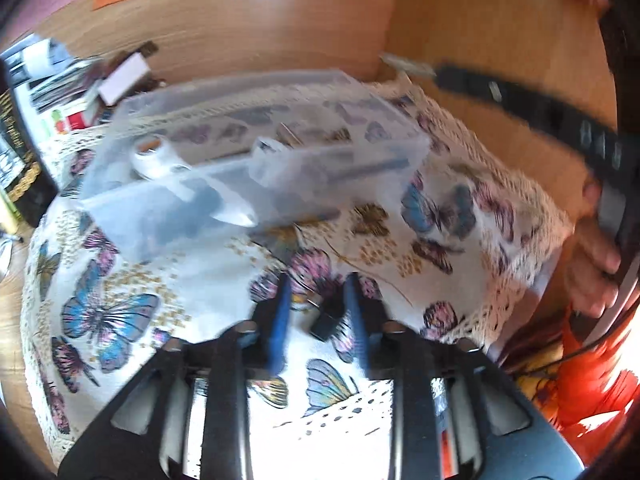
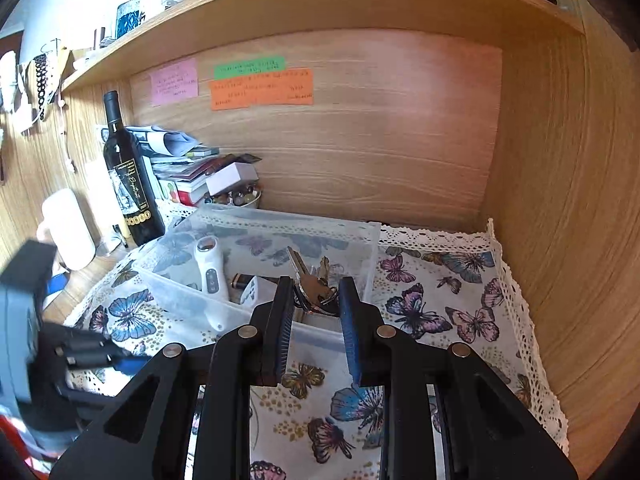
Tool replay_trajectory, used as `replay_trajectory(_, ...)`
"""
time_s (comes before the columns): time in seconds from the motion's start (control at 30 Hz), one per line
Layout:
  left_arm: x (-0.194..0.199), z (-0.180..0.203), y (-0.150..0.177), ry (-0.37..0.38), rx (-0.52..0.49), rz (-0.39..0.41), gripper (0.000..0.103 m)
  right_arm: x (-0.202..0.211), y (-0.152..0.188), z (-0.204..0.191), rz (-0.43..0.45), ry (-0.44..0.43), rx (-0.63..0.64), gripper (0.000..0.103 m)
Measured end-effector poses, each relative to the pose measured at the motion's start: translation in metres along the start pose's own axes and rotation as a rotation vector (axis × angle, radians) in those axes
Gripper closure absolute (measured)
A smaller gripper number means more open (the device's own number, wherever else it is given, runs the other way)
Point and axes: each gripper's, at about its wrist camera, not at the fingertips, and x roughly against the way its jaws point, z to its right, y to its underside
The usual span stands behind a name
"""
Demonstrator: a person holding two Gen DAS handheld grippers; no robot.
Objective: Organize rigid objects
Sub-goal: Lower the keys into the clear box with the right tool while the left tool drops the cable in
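A clear plastic bin [image 2: 192, 304] stands on the butterfly cloth [image 2: 440, 300]. In it lie a white handheld device [image 2: 210, 268], a bunch of keys [image 2: 316, 276] and a small dark cylinder [image 2: 242, 280]. My right gripper [image 2: 315, 286] hovers over the bin's near wall, jaws apart with nothing gripped. In the blurred left wrist view the bin [image 1: 280, 188] is ahead. My left gripper [image 1: 318, 304] is low over the cloth, and a small black object with a metal tip [image 1: 326, 322] lies loose between its open fingers. The right gripper's arm [image 1: 520, 108] reaches in from the right.
A dark wine bottle [image 2: 128, 176], a stack of papers and books [image 2: 184, 168], a white box [image 2: 232, 176] and a bowl of beads [image 2: 240, 198] crowd the back left. A white cylinder [image 2: 70, 232] stands left. Wooden walls [image 2: 560, 200] close the back and right, with a shelf above.
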Motion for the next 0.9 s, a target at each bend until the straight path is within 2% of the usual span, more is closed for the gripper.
replay_trajectory(0.03,-0.004,0.004,0.002,0.005,-0.012,-0.010,0.061,0.000,-0.001,0.000,0.002,0.003,0.000,0.082)
replay_trajectory(0.17,-0.022,0.012,0.011,-0.013,-0.049,-0.052,0.063,-0.003,-0.006,0.002,0.008,0.000,0.000,0.082)
replay_trajectory(0.2,-0.026,0.011,0.014,-0.025,-0.050,-0.053,0.080,-0.003,-0.006,0.002,0.008,-0.003,0.000,0.093)
replay_trajectory(0.27,-0.026,0.011,0.017,-0.060,-0.067,-0.023,0.086,-0.005,-0.007,0.002,0.002,-0.011,0.002,0.094)
replay_trajectory(0.6,0.002,-0.006,0.012,-0.068,-0.017,0.064,0.086,-0.019,-0.008,0.000,-0.026,-0.008,0.023,0.095)
replay_trajectory(0.9,0.037,-0.020,-0.021,-0.085,0.002,0.201,0.086,-0.021,-0.002,0.012,-0.060,-0.011,-0.011,0.095)
